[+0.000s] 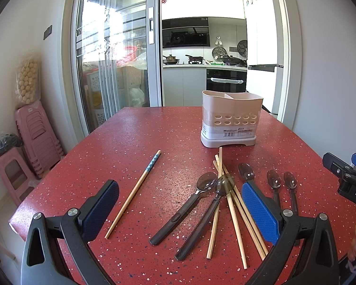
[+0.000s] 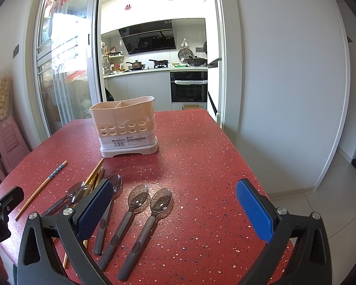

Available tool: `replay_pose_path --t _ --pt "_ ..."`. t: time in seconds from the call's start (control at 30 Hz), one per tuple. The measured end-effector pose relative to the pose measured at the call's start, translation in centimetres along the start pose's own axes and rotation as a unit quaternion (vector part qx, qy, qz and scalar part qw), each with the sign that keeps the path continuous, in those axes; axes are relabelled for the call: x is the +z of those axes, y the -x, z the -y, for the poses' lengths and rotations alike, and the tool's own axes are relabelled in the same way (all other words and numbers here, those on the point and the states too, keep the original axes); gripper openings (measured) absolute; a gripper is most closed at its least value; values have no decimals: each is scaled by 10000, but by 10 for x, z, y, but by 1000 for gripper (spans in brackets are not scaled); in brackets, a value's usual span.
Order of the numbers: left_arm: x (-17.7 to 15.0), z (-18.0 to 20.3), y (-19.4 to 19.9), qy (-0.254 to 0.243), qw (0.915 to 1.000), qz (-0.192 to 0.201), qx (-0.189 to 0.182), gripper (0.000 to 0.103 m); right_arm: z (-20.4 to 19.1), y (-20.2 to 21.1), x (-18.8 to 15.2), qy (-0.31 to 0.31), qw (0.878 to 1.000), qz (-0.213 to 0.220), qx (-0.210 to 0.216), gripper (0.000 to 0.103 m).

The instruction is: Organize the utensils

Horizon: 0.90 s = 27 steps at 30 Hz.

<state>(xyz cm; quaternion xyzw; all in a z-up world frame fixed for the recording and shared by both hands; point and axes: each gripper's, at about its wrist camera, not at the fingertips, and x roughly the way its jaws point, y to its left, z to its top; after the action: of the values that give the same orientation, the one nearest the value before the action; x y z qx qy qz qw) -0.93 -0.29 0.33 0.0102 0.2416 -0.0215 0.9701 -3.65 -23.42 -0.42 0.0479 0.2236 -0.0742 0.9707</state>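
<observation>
Both the left gripper and the right gripper are held spread wide above the red speckled table, nothing between their pads. Five dark-handled spoons and a crossed pile of wooden chopsticks are laid near the beige utensil holder; one blue-tipped chopstick is set apart.

Home dining area: red speckled table; beyond table, open sliding door, kitchen with range hood, stove pans, oven; left of table, stacked pink stools.
</observation>
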Motion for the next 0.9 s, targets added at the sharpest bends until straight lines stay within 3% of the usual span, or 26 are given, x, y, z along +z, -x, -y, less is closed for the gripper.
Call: replay_pose_path --t 0.67,0.83,0.9 --pt "-1 0 -9 -71 9998 -155 -61 103 0 -4 0 -53 9999 -160 2 103" --pt "-1 -6 -26 16 9976 -594 -348 103 3 -15 4 -79 9987 -496 -19 103" --pt "1 -10 -36 -45 9955 -829 -464 103 4 -25 7 -53 9966 -818 3 103"
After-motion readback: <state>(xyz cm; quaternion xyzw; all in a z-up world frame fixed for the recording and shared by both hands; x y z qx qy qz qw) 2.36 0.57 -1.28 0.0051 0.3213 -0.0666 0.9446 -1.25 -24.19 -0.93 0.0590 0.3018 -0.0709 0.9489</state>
